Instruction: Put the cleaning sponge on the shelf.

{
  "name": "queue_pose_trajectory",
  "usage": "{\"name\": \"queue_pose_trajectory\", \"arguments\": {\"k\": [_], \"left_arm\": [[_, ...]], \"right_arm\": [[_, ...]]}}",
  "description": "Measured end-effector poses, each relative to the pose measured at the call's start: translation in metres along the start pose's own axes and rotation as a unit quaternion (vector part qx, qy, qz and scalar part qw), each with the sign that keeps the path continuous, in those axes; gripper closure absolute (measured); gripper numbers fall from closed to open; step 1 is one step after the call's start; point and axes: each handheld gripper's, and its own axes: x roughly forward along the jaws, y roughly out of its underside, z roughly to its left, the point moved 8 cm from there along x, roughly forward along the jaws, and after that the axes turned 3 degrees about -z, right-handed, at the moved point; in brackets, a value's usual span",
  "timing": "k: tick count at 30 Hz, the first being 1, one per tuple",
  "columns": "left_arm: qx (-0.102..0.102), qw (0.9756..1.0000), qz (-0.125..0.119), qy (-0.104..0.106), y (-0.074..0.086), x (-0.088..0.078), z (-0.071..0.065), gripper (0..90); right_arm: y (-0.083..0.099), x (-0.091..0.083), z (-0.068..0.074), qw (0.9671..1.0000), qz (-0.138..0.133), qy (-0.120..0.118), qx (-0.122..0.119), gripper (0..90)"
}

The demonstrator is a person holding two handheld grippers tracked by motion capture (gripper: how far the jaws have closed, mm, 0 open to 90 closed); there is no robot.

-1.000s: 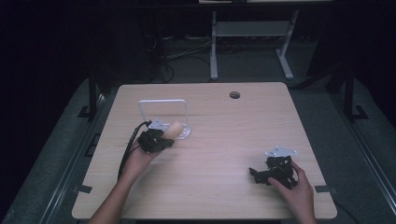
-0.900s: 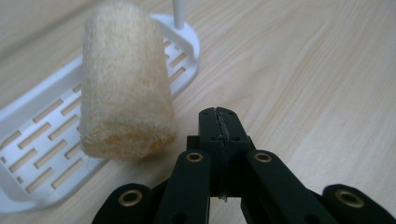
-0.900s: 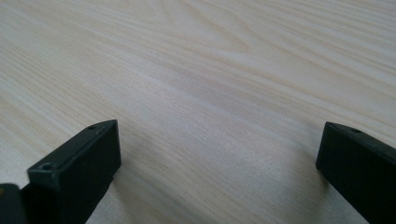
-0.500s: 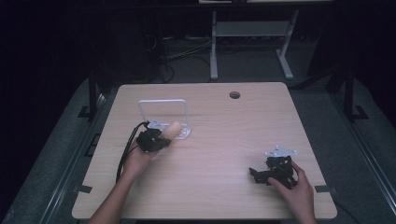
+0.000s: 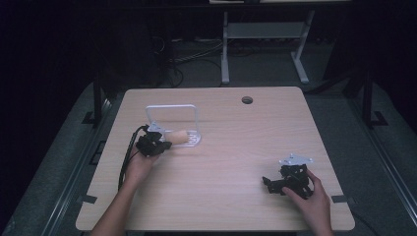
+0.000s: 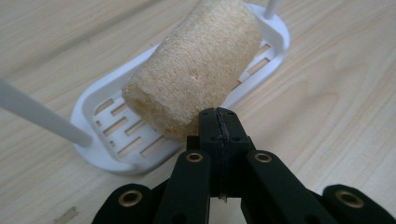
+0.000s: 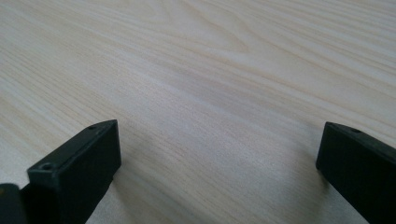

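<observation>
The table (image 5: 216, 196) was a light wood-grain top with rounded corners and a small round hole (image 5: 247, 100) near its far edge. It stood on a grey floor (image 5: 74, 162) that looked like carpet, though the dim light left that unsure. Beyond the far edge a white metal frame (image 5: 265, 34) stood on two legs, with a tangle of cables (image 5: 187, 56) beside it. Dark upright posts (image 5: 97, 96) flanked the table. The surroundings lay in deep shadow, with light falling mainly on the tabletop.

Looks like a lab or test room: a pale wooden counter (image 5: 236, 147) under bright light, dark surroundings, loose cables (image 5: 192, 56) on grey floor, a white metal stand (image 5: 265, 34) behind.
</observation>
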Motion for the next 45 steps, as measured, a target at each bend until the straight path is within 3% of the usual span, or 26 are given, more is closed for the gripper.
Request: {"name": "queue_pose_trajectory", "arguments": {"k": [3,19,33,43,44,45], "left_arm": [[-0.006,1.0,-0.002,-0.007,0.001,0.001,0.005,89.8],[0.003,0.9996,-0.005,-0.027,-0.002,-0.001,0.018,89.8],[0.0,0.9999,-0.008,-0.015,0.0,-0.012,0.009,86.6],[0.002,0.9998,-0.016,-0.007,-0.002,-0.022,-0.005,71.3],[0.003,0.9998,-0.016,-0.007,-0.002,-0.023,-0.008,68.5],[0.003,0.9998,-0.016,-0.007,-0.002,-0.023,-0.008,60.1]], "right_arm": [[0.0,0.0,0.0,1.0,0.0,0.0,0.0,0.0],[0.0,0.0,0.0,1.0,0.0,0.0,0.0,0.0],[0.0,0.0,0.0,1.0,0.0,0.0,0.0,0.0],[0.0,0.0,0.0,1.0,0.0,0.0,0.0,0.0],[0.0,0.0,0.0,1.0,0.0,0.0,0.0,0.0],[0.0,0.0,0.0,1.0,0.0,0.0,0.0,0.0]]}}
